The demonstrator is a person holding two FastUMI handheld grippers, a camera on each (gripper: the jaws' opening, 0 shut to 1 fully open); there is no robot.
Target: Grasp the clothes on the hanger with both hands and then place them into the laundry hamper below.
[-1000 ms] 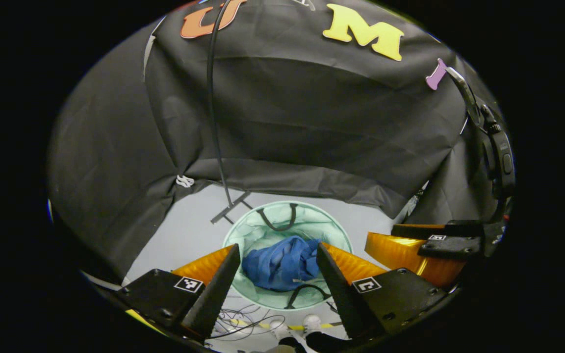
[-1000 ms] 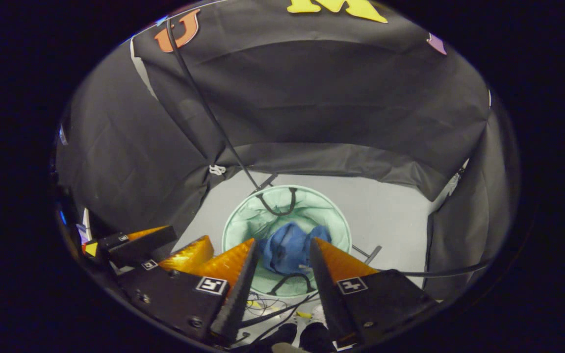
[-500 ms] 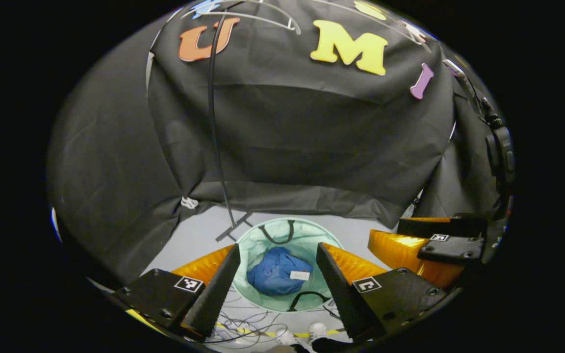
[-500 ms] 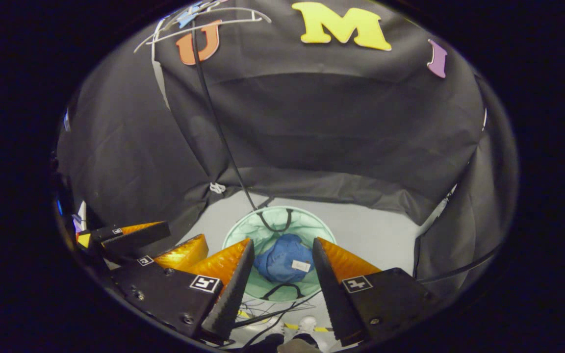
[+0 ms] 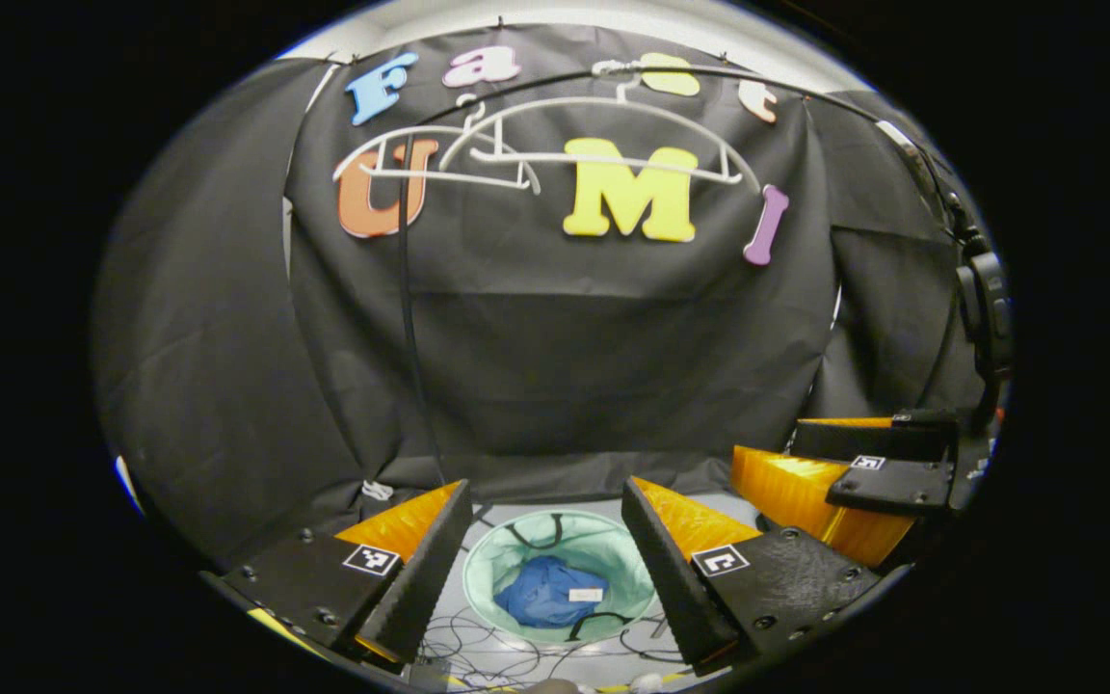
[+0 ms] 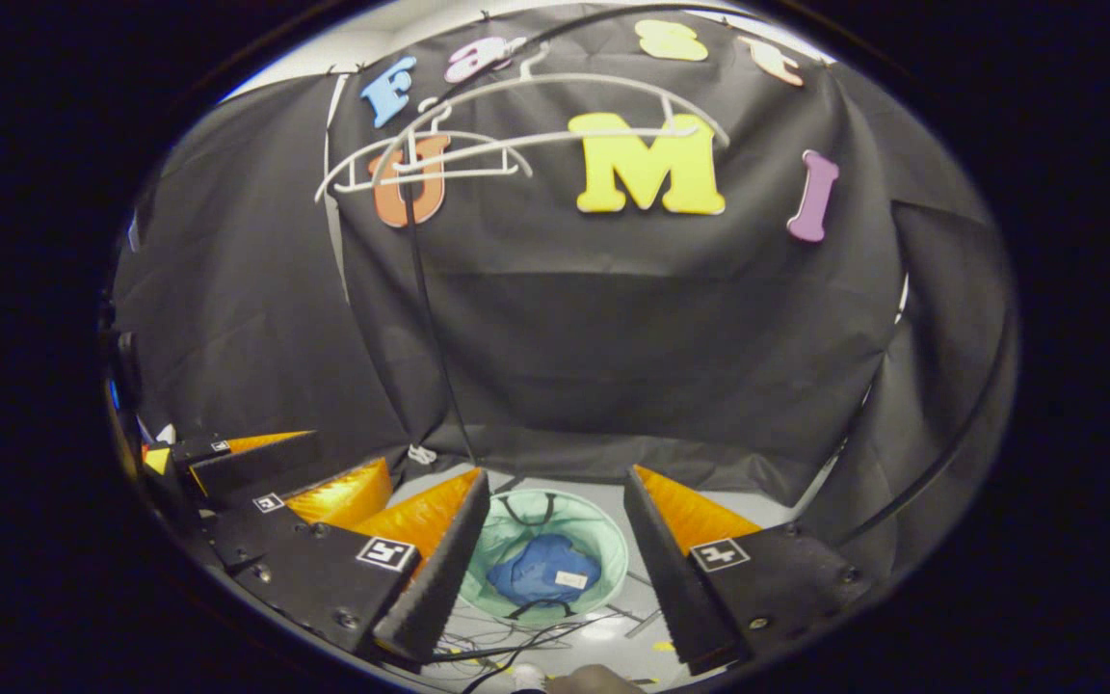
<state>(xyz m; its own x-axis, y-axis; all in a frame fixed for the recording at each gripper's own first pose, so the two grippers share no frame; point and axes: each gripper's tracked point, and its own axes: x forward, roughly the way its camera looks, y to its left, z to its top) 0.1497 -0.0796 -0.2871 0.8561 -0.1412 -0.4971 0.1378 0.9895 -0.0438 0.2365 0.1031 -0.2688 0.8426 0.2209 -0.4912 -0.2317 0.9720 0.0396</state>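
Both my left claw (image 5: 547, 540) and right claw (image 6: 555, 535) hang released, empty; the blue clothes (image 5: 549, 605) lie in the hamper (image 5: 502, 564) below. I'd lift clear, avoiding the 2 hangers (image 5: 555, 145).

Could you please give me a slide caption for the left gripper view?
Open left gripper above hamper holding blue garment; bare white hangers overhead.

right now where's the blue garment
In both gripper views the blue garment lies crumpled inside the green laundry hamper on the floor, low centre, below the bare white hangers.
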